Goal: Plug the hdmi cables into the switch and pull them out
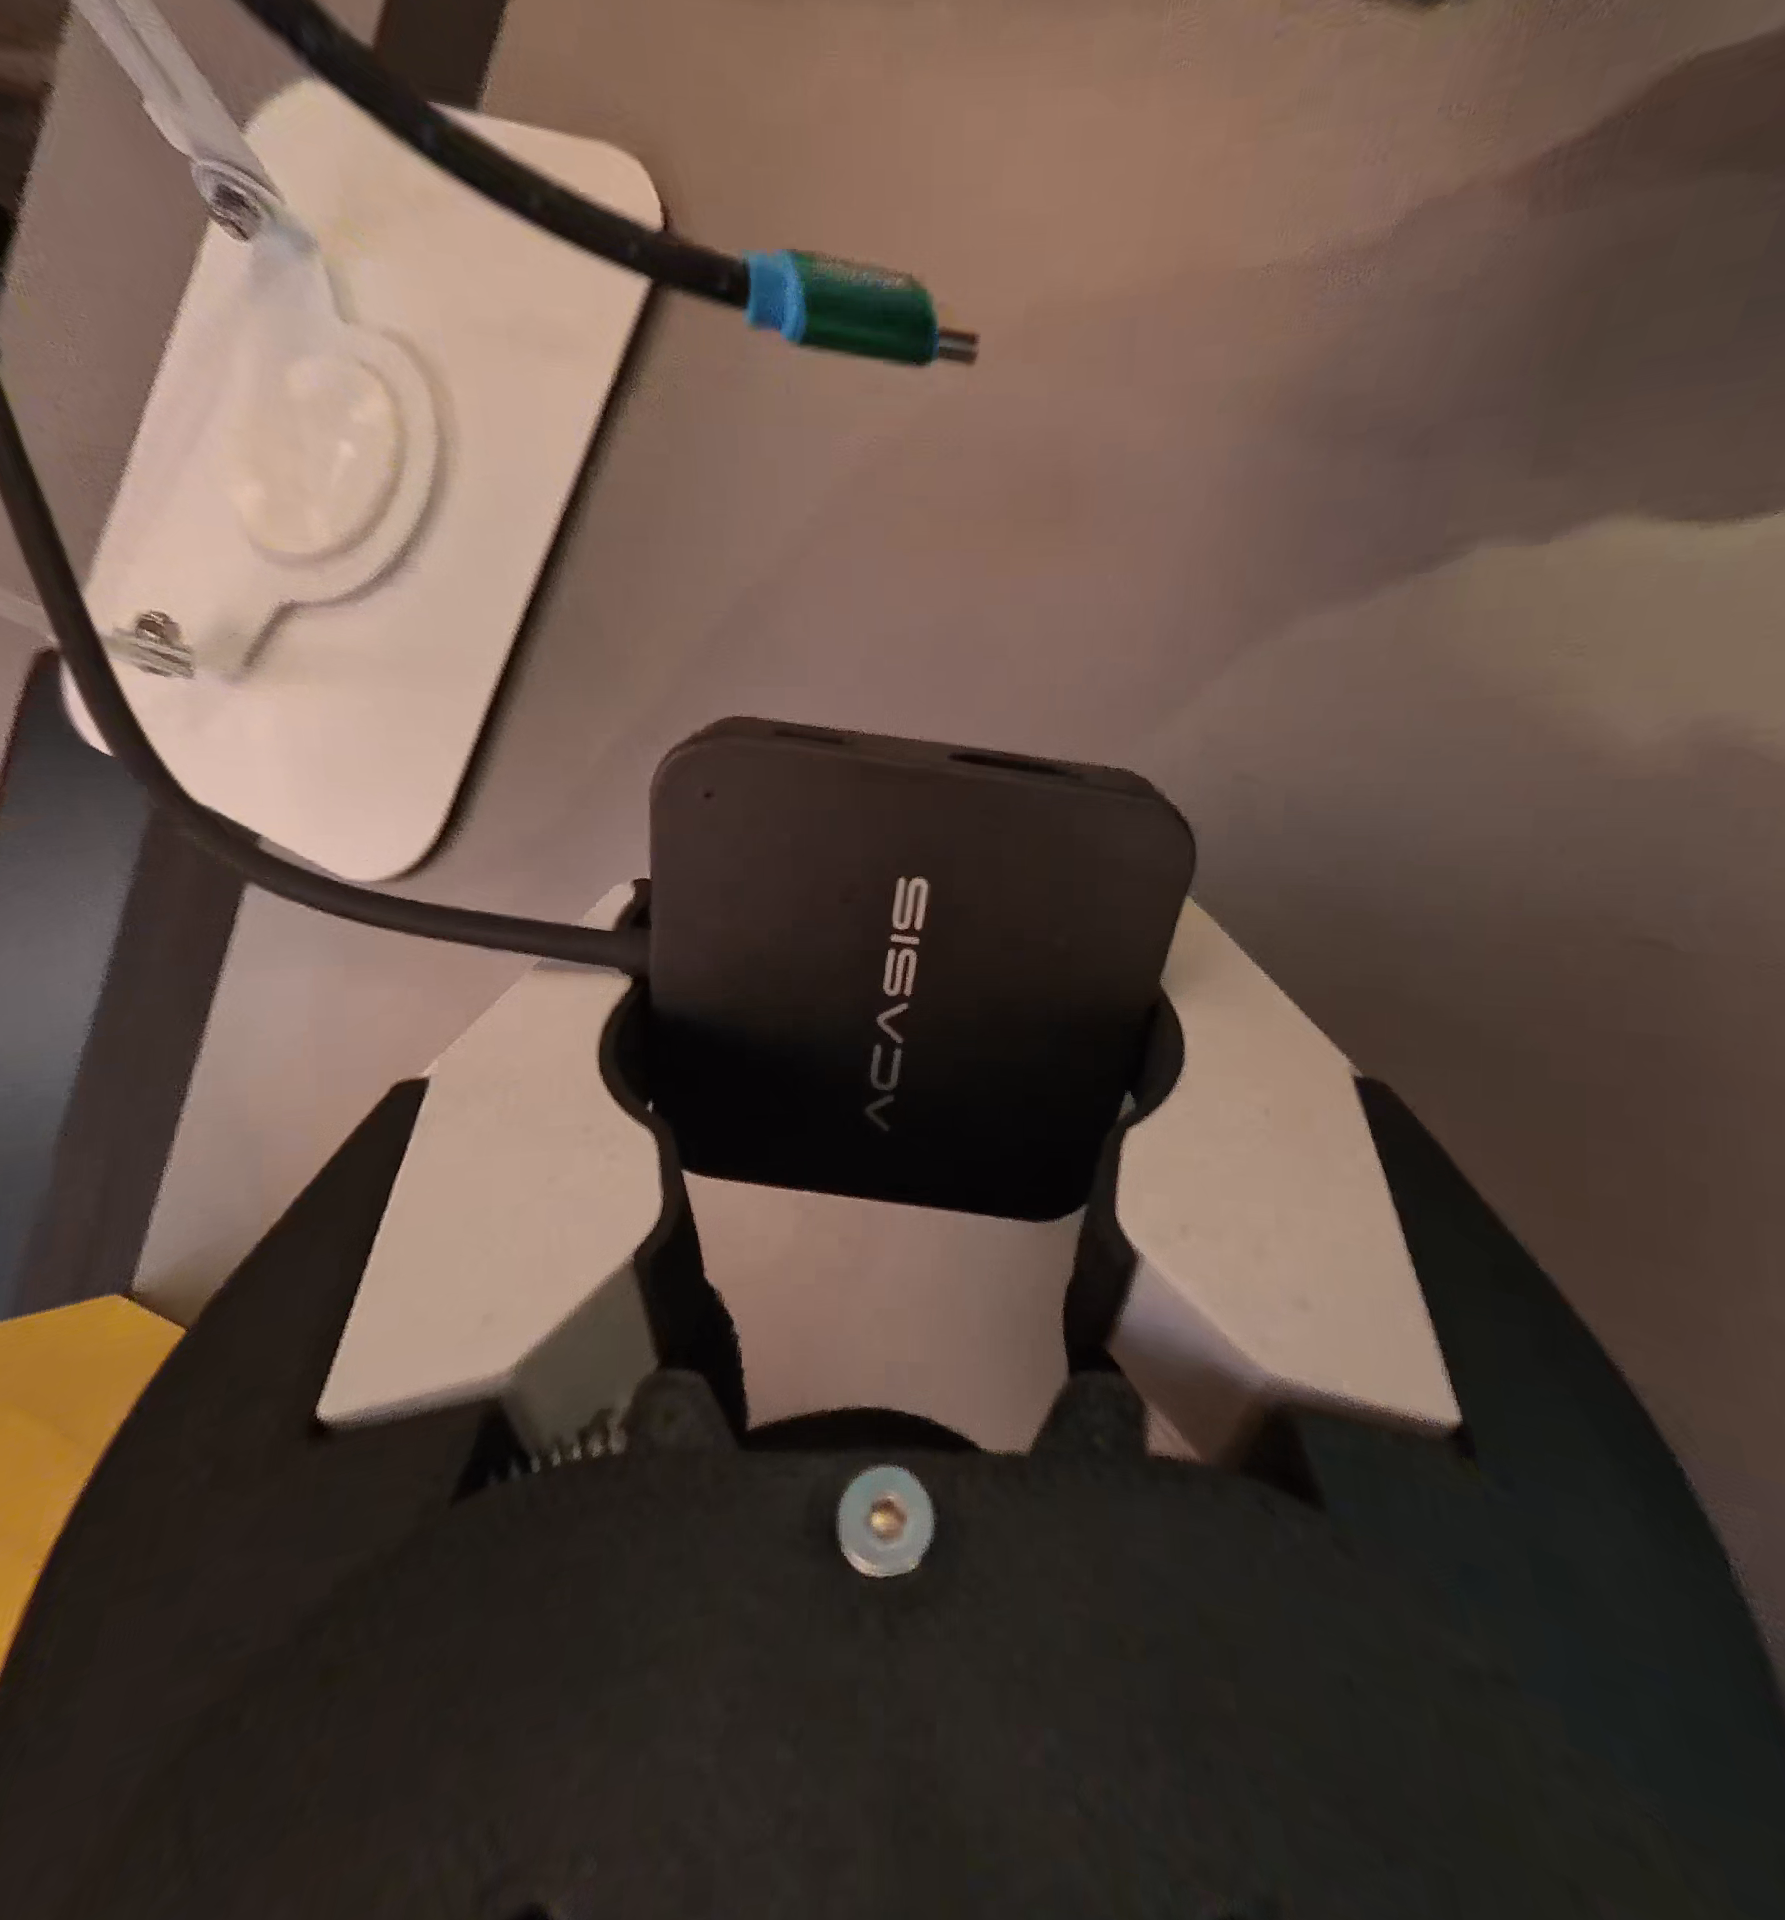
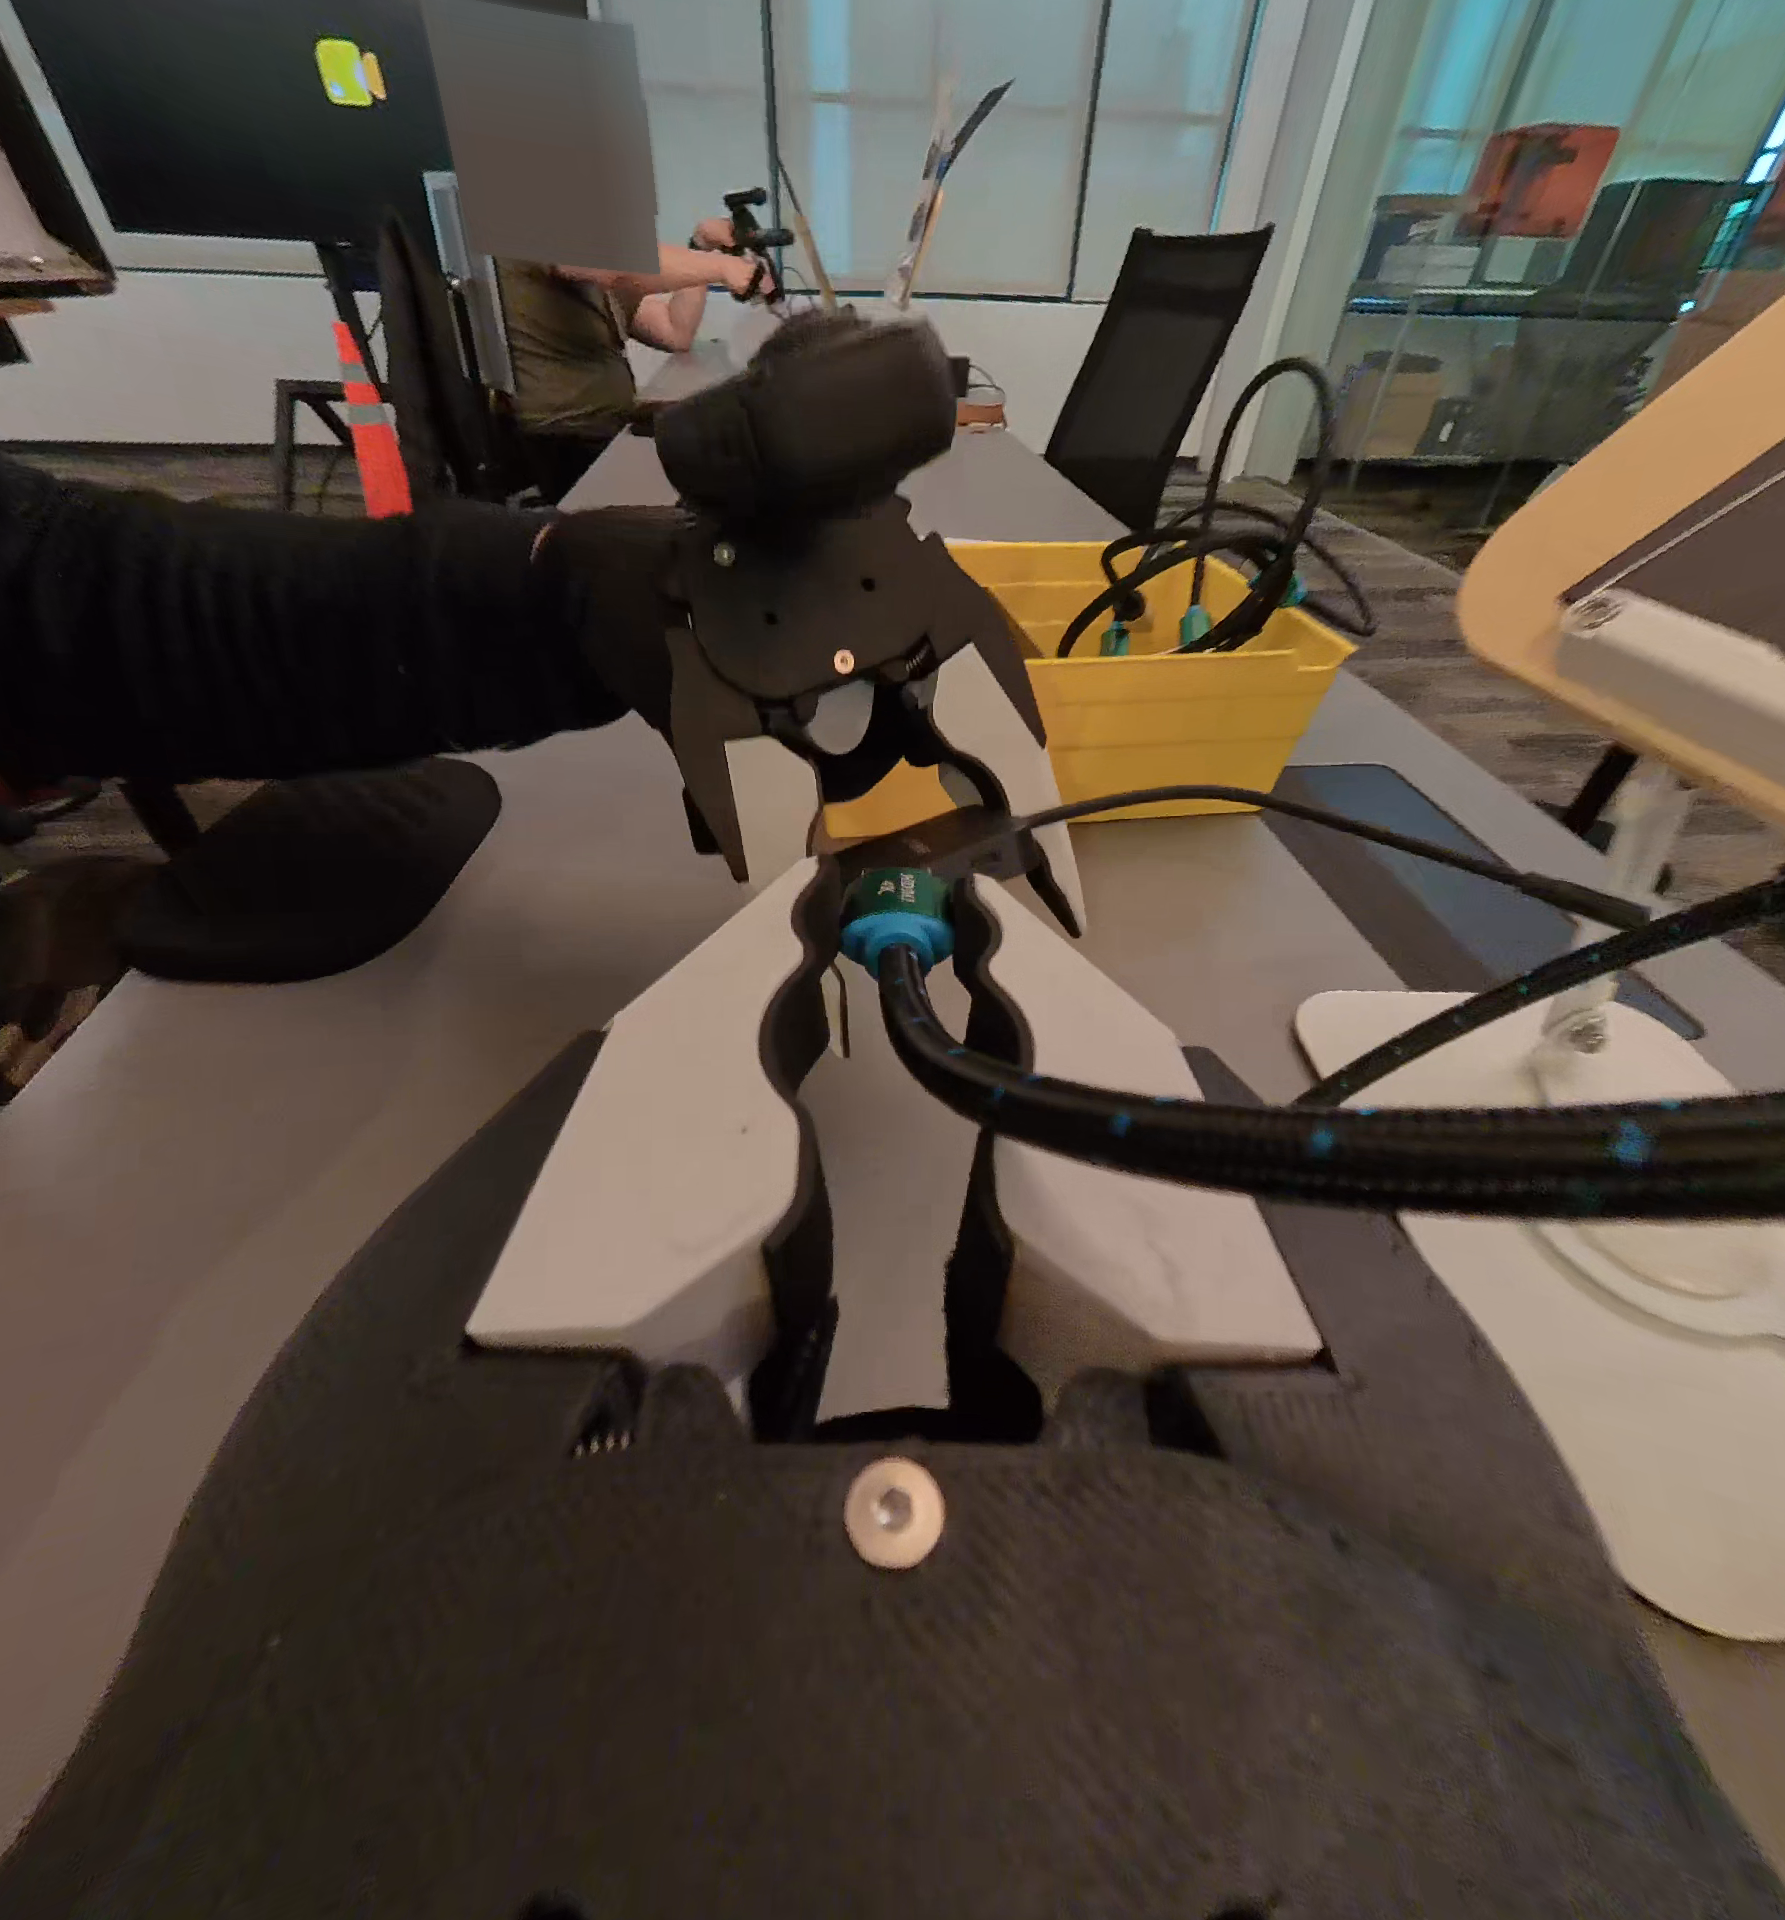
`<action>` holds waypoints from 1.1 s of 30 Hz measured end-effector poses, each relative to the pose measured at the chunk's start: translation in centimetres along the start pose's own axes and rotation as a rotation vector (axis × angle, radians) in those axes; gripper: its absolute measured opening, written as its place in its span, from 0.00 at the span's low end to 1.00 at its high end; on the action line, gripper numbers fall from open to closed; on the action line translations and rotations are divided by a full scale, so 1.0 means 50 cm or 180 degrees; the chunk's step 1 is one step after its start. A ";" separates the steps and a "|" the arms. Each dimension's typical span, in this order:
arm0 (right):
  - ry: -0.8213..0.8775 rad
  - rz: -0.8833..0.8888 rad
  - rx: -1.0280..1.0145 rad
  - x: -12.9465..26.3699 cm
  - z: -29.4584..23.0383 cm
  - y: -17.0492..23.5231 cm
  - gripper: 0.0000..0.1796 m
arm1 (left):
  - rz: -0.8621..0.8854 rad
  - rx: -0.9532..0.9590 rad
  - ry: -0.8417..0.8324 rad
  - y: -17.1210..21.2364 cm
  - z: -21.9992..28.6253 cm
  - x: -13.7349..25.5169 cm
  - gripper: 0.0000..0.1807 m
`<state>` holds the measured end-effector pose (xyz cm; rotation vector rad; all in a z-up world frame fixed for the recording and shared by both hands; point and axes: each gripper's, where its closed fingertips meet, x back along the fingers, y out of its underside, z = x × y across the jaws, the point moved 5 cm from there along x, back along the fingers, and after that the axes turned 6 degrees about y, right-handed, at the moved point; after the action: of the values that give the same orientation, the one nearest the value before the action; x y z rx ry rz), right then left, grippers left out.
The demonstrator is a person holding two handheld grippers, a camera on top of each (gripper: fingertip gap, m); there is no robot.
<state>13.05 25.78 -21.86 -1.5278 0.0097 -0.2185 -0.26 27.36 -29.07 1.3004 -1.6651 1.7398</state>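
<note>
Black-and-white right gripper is clamped on the green plug of a braided hdmi cable, plug tip right at the switch. Left gripper is clamped on that switch, held up off the grey table; in the left wrist view two ports on its far edge look empty, w/ a second green plug lying loose beyond. Whether the held plug is seated, can't tell: contact point is hidden. Judged step: plug-in approach. Next move calls for squaring plug to slot, straight push, left side bracing. Room: white stand base crowds the right, cable arcs over it; yellow bin w/ spare cables sits behind, near the table's far edge.
</note>
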 end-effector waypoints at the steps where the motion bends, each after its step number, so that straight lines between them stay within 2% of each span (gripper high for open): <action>1: 0.0047 -0.0001 0.0026 0.008 0.003 -0.011 0.11 | 0.0058 -0.0007 -0.0024 -0.008 -0.005 -0.002 0.48; 7: 0.0397 -0.0112 0.0036 0.098 0.029 -0.073 0.11 | 0.0351 -0.0030 -0.0027 -0.040 -0.035 -0.012 0.48; 12: 0.0767 -0.0143 -0.0154 0.229 0.057 -0.112 0.11 | 0.0521 -0.0123 0.0006 -0.065 -0.046 -0.017 0.48; 17: 0.1071 -0.0042 -0.0384 0.361 0.073 -0.117 0.11 | 0.0518 -0.0208 -0.0008 -0.070 -0.047 -0.020 0.48; 24: 0.1432 0.0123 -0.0739 0.479 0.083 -0.070 0.11 | 0.0636 -0.0171 0.0057 -0.073 -0.044 -0.010 0.48; 31: 0.1467 0.0692 -0.1693 0.522 0.130 0.038 0.11 | 0.0589 -0.0203 0.0080 -0.076 -0.033 -0.021 0.48; 33: 0.1484 0.0580 -0.1870 0.518 0.132 0.074 0.11 | 0.0577 -0.0191 0.0096 -0.074 -0.033 -0.025 0.48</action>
<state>39.86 28.60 -21.84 -2.0109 0.6276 -0.4488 2.76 30.04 -27.81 1.1216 -1.8528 1.7853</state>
